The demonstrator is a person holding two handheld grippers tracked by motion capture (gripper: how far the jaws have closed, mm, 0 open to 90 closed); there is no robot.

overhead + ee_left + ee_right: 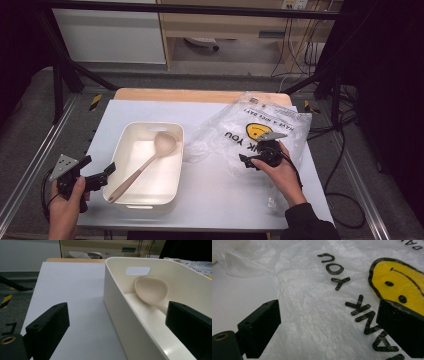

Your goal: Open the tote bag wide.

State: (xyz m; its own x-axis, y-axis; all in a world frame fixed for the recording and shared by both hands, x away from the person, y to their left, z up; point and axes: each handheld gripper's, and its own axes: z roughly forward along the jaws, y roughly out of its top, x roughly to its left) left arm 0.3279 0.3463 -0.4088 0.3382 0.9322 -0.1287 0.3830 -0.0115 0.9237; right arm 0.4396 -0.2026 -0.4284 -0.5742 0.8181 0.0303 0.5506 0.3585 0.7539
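On the white tabletop (pixel 220 195) a cream plastic bin (pixel 172 132) sits left of centre, and a pale pink serving spoon (pixel 145 167) lies in it on a slant, its bowl up near the far wall with the handle cut-out and its handle tip resting on the bin's near left rim. The left hand-held gripper (pixel 97 172) is held just beside the bin's near left corner; its jaws stand wide apart with nothing between them but the bin's left wall, which they straddle in the left gripper view, one jaw over the tabletop and the other over the inside. To the right lies a crumpled clear plastic bag (pixel 225 132) printed with black letters and a yellow smiley face (pixel 256 131), its left edge just beside the bin. The right hand-held gripper (pixel 248 161) hovers low over the bag by the lettering, jaws wide open and holding nothing.
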